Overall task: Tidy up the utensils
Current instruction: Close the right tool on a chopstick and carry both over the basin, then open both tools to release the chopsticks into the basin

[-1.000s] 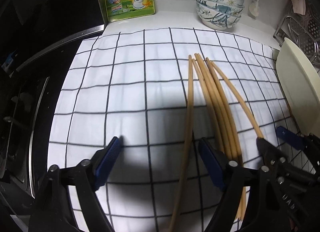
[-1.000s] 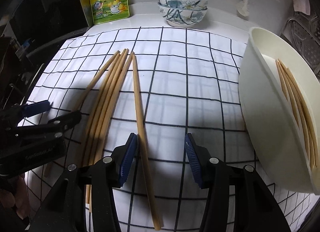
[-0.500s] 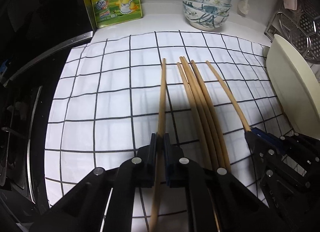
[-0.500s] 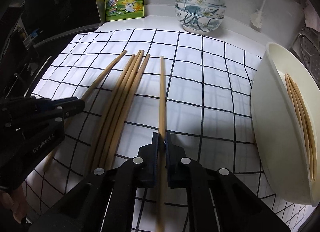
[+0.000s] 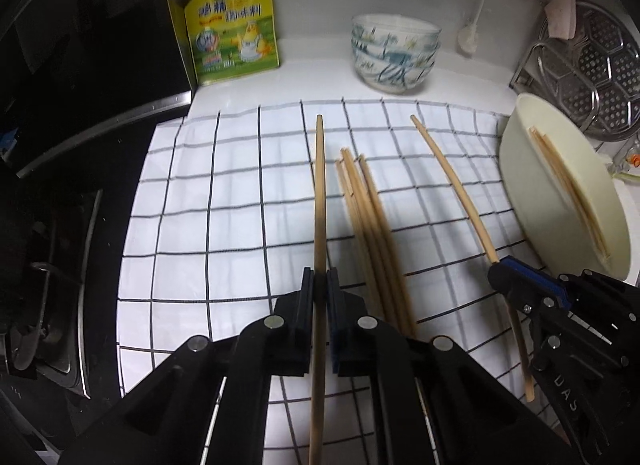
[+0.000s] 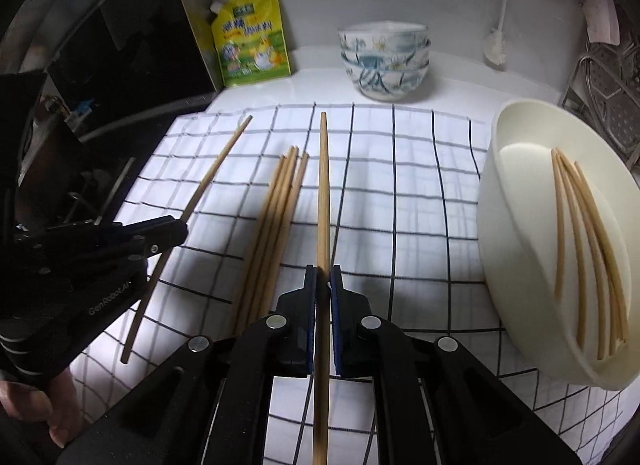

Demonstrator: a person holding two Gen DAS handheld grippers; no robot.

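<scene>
Chopsticks, plain pale wood, long and round, tapering. One [image 5: 319,201] is clamped in the left gripper [image 5: 320,285], jaws closed tight on its shaft, tip raised off the cloth. A second [image 6: 323,193] is pinched the same way in the right gripper [image 6: 322,279], pads pressed to both sides.

Four more chopsticks [image 6: 276,217] lie loose in a tight bundle on the cloth between the two held ones.

Cream oval bowl [image 6: 516,249], smooth and matte, sits at the cloth's right edge; several chopsticks [image 6: 588,249] rest inside, lengthwise against its far wall.

Stacked bowls [image 6: 384,61] behind the cloth: glazed white with blue floral pattern; contents hidden.

Cloth [image 5: 240,225]: white, thin black grid, slightly rumpled. Yellow spouted seasoning pouch [image 5: 232,29] stands against the back wall.
</scene>
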